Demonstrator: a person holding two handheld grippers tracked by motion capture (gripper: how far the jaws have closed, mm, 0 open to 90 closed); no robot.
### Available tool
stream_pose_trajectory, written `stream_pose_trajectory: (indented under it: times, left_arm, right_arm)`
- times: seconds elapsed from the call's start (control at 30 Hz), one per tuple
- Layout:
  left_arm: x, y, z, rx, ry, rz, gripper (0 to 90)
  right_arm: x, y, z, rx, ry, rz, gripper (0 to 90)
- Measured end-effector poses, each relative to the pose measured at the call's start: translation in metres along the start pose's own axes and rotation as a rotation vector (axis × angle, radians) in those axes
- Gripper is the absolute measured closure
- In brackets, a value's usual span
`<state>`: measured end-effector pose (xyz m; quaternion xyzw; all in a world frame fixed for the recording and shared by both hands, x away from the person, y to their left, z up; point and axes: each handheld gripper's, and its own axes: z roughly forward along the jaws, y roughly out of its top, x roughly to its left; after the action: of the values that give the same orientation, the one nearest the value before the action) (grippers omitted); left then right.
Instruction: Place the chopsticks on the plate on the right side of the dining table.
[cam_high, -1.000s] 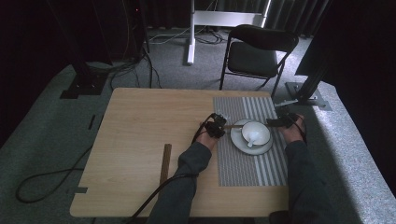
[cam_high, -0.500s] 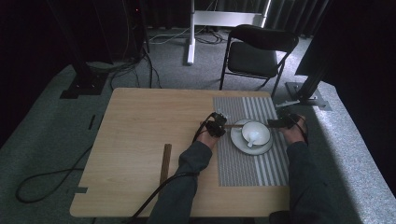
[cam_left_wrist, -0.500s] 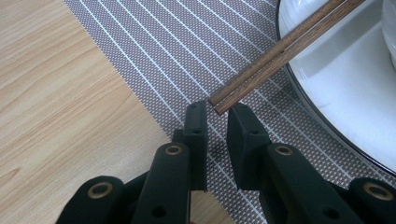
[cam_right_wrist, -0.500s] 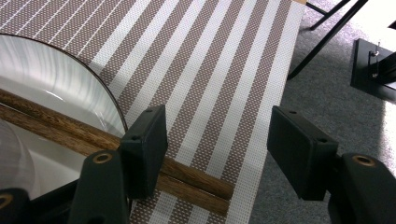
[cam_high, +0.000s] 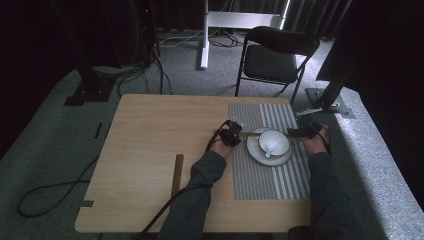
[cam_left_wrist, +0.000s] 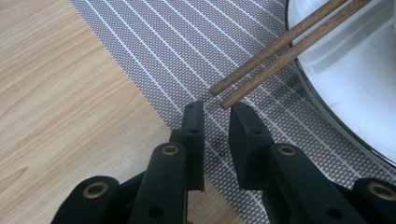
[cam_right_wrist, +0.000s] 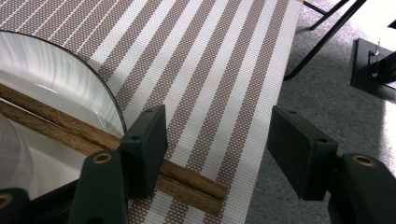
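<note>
chopsticks (cam_left_wrist: 280, 49): pair laid across plate (cam_high: 270, 150) rim, centre-right of high view, ends on striped mat (cam_high: 265, 175)
left tongs (cam_left_wrist: 217, 114): narrow gap, empty, just short of chopstick tips
right tongs (cam_right_wrist: 212, 135): wide apart, empty, over other chopstick ends
tabletop (cam_high: 150, 150): wood

Dim, soft high view with black surrounds; sharp, evenly lit gripper views, mild glare on the plate (cam_right_wrist: 56, 74)

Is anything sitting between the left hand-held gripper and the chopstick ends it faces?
Nothing visible. In the left gripper view the left hand-held gripper stands slightly open just short of the chopsticks, whose ends lie on bare striped placemat; their far part rests across the plate.
</note>
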<state>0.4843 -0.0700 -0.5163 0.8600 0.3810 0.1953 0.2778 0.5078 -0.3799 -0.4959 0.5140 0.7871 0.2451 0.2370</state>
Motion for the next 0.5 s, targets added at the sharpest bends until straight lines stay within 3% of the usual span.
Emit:
stream_pose_trajectory:
  times: [0.5]
  left_arm:
    - [0.0032,-0.0019,-0.002,-0.008,0.01,0.023,78.7]
  right_arm:
    - [-0.0043,-0.0012,-0.0045,-0.016,-0.012,0.014,36.5]
